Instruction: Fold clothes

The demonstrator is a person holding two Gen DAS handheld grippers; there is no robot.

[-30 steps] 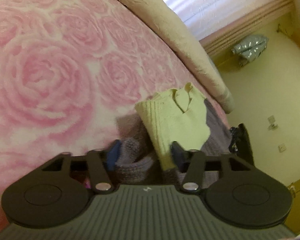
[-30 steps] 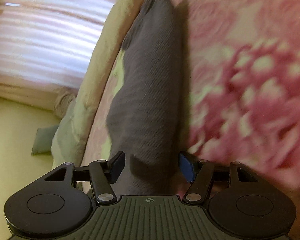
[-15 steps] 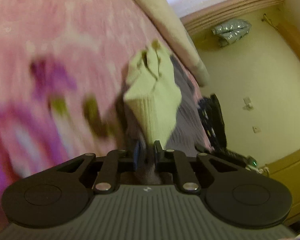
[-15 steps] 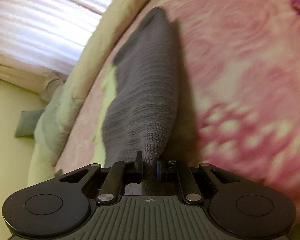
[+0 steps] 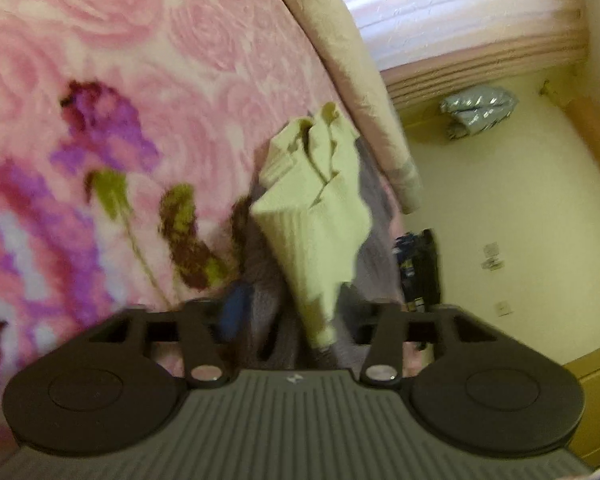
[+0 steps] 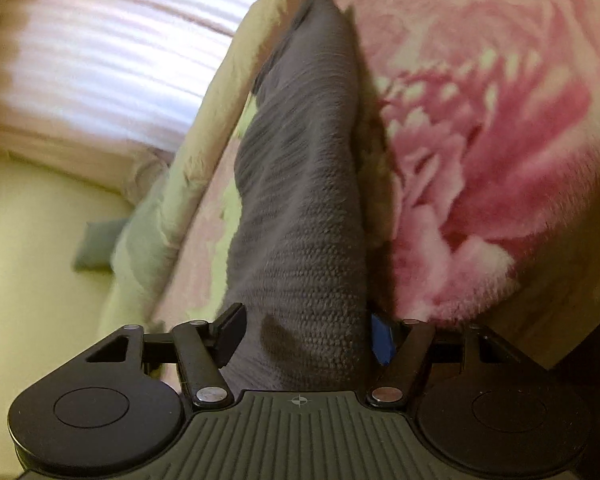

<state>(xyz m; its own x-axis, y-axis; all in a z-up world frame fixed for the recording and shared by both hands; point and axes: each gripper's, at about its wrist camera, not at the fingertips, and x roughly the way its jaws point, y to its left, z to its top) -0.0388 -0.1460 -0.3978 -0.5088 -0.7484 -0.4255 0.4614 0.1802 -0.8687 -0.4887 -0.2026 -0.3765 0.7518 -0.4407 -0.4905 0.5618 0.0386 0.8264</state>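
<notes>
A grey knit garment with a pale yellow-green part lies on the pink rose-patterned bed. In the left wrist view the yellow-green part (image 5: pixel 320 216) stretches ahead over the grey knit (image 5: pixel 260 280). My left gripper (image 5: pixel 290 312) is open, its jaws wide apart on either side of the cloth. In the right wrist view the grey knit (image 6: pixel 304 200) runs forward as a long ridge. My right gripper (image 6: pixel 306 336) is open, with the knit lying between its spread fingers.
The bed cover (image 5: pixel 100 80) fills the left of the left wrist view. A beige rolled quilt (image 5: pixel 360 72) lines the bed's edge, also in the right wrist view (image 6: pixel 204 128). Beyond it are a yellow floor (image 5: pixel 520 200), a silver bundle (image 5: pixel 478 108) and a dark object (image 5: pixel 420 268).
Half a second ago both grippers were shut on the knit. Now both have opened and the cloth lies loose between their fingers.
</notes>
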